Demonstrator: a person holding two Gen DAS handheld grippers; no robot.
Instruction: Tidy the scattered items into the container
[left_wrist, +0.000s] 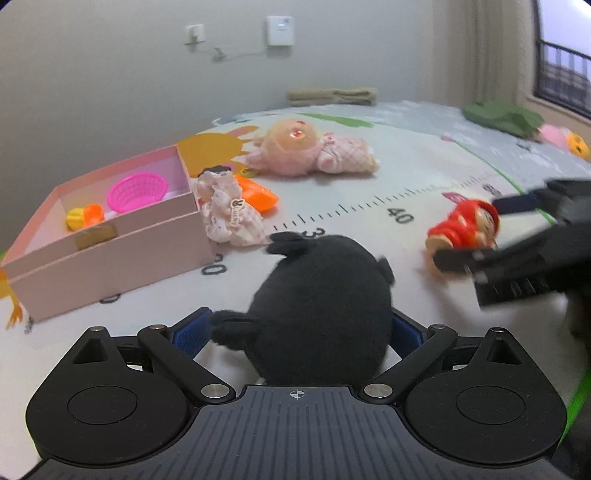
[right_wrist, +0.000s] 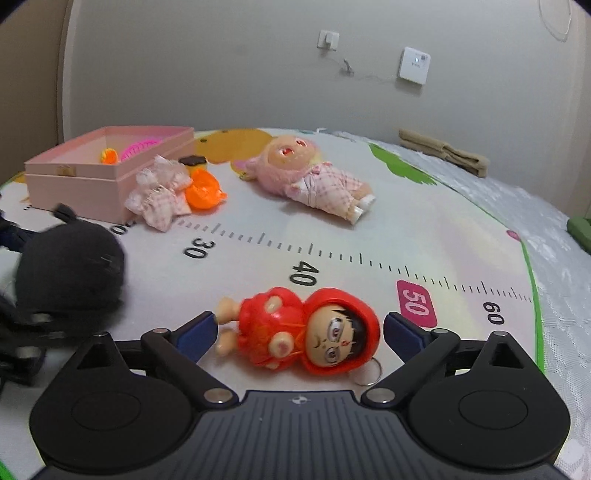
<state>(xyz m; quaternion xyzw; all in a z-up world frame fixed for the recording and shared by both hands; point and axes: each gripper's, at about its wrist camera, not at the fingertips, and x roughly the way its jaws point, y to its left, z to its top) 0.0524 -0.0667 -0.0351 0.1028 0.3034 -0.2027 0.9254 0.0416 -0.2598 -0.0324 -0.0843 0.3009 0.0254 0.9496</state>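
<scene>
1. Left wrist view: the left gripper (left_wrist: 301, 328) had its jaws pinching the black plush (left_wrist: 321, 314) by the sides, blue pads pressed into the fur. The pink box (left_wrist: 110, 254) stood ahead to the left, already holding a pink basket (left_wrist: 136, 192) and small orange and yellow bits.
2. To do this well, I judged the plush needed lifting clear of the box's near wall before release; soft fur could slip, so a firm squeeze mattered.
3. A frilly cloth (left_wrist: 229, 214) and an orange toy (left_wrist: 258, 195) lay against the box's right corner, near the straight path. A pink doll (left_wrist: 310, 155) lay further back on the mat (left_wrist: 406, 177).
4. Right wrist view: the right gripper (right_wrist: 299, 332) had its jaws spread to either side of the red doll (right_wrist: 306, 332), which lay flat on the mat between the pads, not yet touched as far as I could tell.
5. Its hard, rounded body looked likely to roll; closing across the middle seemed safest. A key ring (right_wrist: 369, 373) trailed from its head.
6. The box sat far left, beyond the plush, so the two grippers might crowd each other.
</scene>
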